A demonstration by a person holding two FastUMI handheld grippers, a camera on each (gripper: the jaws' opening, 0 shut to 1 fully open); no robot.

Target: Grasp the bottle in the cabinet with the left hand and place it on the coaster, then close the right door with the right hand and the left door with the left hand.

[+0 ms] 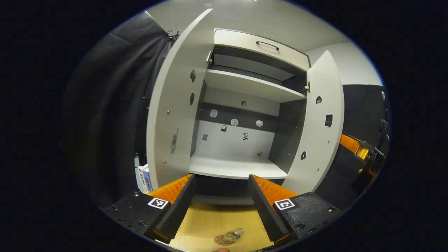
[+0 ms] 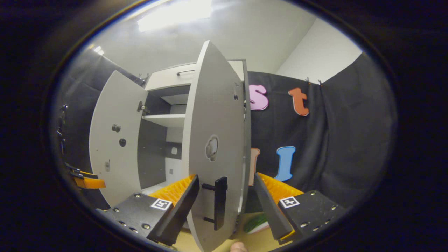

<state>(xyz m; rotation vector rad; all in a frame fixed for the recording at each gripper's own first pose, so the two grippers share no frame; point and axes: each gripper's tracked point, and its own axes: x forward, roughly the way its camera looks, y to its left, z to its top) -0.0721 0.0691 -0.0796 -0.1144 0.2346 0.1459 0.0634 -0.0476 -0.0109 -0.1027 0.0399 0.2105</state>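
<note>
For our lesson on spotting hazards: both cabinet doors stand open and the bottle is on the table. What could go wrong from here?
1. The right gripper straddles the right door near its handle; a finger might snag on the handle while pushing.
2. The bottle stands under the left gripper; lowering that gripper might tip it.
3. The left door is wide open, so closing it needs a long sweep.

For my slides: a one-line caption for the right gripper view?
Open right gripper straddles the right door's edge by its handle; left door open.
</note>
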